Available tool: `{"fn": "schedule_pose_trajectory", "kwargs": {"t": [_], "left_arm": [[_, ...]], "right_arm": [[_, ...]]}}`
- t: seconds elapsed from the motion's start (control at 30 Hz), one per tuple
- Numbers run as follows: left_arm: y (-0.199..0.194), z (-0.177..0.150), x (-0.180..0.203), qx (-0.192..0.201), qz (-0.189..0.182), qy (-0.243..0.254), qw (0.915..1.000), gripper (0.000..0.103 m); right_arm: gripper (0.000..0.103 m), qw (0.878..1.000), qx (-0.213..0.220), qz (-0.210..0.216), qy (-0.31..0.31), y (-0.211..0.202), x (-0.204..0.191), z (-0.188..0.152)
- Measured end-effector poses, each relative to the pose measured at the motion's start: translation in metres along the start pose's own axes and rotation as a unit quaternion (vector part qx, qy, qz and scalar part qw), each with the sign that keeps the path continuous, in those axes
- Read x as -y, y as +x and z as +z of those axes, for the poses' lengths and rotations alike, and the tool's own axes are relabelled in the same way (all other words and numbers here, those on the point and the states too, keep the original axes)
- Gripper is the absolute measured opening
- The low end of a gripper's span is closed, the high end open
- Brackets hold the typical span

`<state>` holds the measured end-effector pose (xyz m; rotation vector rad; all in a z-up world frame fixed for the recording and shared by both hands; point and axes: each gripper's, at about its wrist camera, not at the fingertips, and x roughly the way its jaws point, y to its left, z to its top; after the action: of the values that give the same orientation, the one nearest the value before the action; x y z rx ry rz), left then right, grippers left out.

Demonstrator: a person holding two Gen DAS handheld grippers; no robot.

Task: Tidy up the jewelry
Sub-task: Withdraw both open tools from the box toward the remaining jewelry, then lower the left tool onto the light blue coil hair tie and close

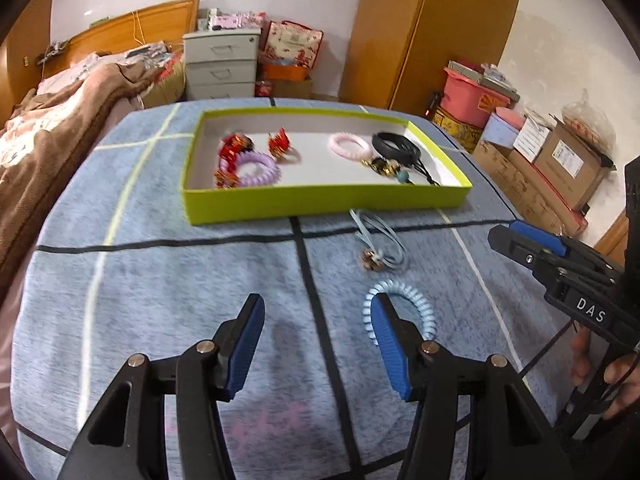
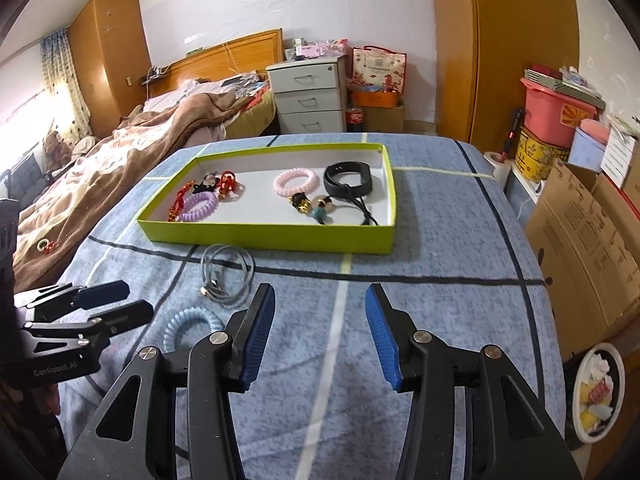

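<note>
Both claws (image 1: 318,320) (image 2: 320,312) agape, empty.

Three coil hair ties (image 2: 296,182), one tray (image 2: 264,236).

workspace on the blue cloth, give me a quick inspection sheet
surface: blue checked cloth, flat.
job's things: green tray holds a purple coil band, a pink coil band, a black band, red ornaments and charms on black cord. Outside it lie a pale blue cord necklace and a blue coil band.
clutter: nothing seen on the cloth.
grippers: left gripper open, empty, one of its fingers in front of the blue coil band; right gripper open, empty.
cables: nothing seen on the cloth.
surroundings: bed, drawer unit, cardboard boxes.
</note>
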<state>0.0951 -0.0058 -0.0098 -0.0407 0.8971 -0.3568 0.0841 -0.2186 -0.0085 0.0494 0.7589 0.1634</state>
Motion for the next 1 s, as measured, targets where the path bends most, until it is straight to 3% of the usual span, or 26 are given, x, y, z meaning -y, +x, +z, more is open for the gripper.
{"fn": "schedule_pose_trajectory", "kwargs": {"t": [0.3, 0.6, 0.7, 1.0], "left_arm": [[0.016, -0.005, 0.021, -0.026, -0.009, 0.025, 0.9993, 0.057], [0.022, -0.007, 0.028, -0.025, 0.018, 0.05, 0.9983, 0.057], [0.023, -0.007, 0.03, -0.026, 0.042, 0.065, 0.9967, 0.05], [0.017, -0.007, 0.015, -0.022, 0.048, 0.047, 0.9975, 0.027]], "right_arm": [[0.048, 1.0, 0.004, 0.004, 0.005, -0.008, 0.005, -0.006], [0.048, 1.0, 0.004, 0.007, 0.011, -0.011, 0.006, -0.007], [0.048, 1.0, 0.005, 0.007, 0.01, -0.012, 0.006, -0.007], [0.048, 1.0, -0.002, 0.005, 0.006, -0.009, 0.0, -0.006]]}}
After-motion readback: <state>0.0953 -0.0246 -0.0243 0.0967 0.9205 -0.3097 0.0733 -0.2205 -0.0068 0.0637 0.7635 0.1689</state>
